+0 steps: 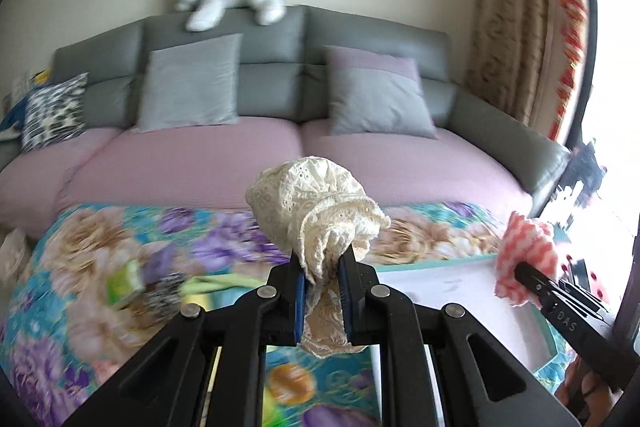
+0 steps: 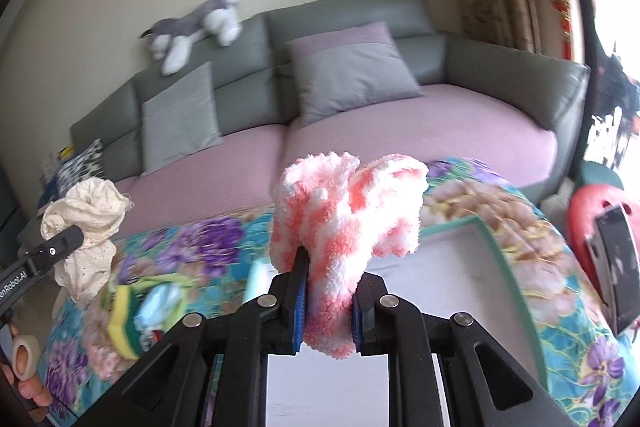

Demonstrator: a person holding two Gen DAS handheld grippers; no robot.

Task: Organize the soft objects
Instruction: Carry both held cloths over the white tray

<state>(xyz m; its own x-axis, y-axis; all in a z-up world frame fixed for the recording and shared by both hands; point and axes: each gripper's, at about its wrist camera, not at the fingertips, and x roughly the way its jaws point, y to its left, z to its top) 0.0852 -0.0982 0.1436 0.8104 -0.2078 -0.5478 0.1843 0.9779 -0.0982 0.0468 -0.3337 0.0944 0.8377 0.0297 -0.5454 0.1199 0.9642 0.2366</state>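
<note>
Lace cloth (image 1: 316, 211) pinched between left claw (image 1: 323, 301) pads, bunched above.

Motion blur smears the small items (image 1: 160, 287) on the floral cloth (image 1: 80, 247).

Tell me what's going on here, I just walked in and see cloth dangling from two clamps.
A person is sorting soft items with a handheld gripper in each hand. The left gripper is shut on a cream lace cloth, held up above the floral-covered table. The right gripper is shut on a pink-and-white fuzzy sock, raised over a white tray with a teal rim. A sponge and other small cloths lie on the table. Neither item has been put down yet.
</note>
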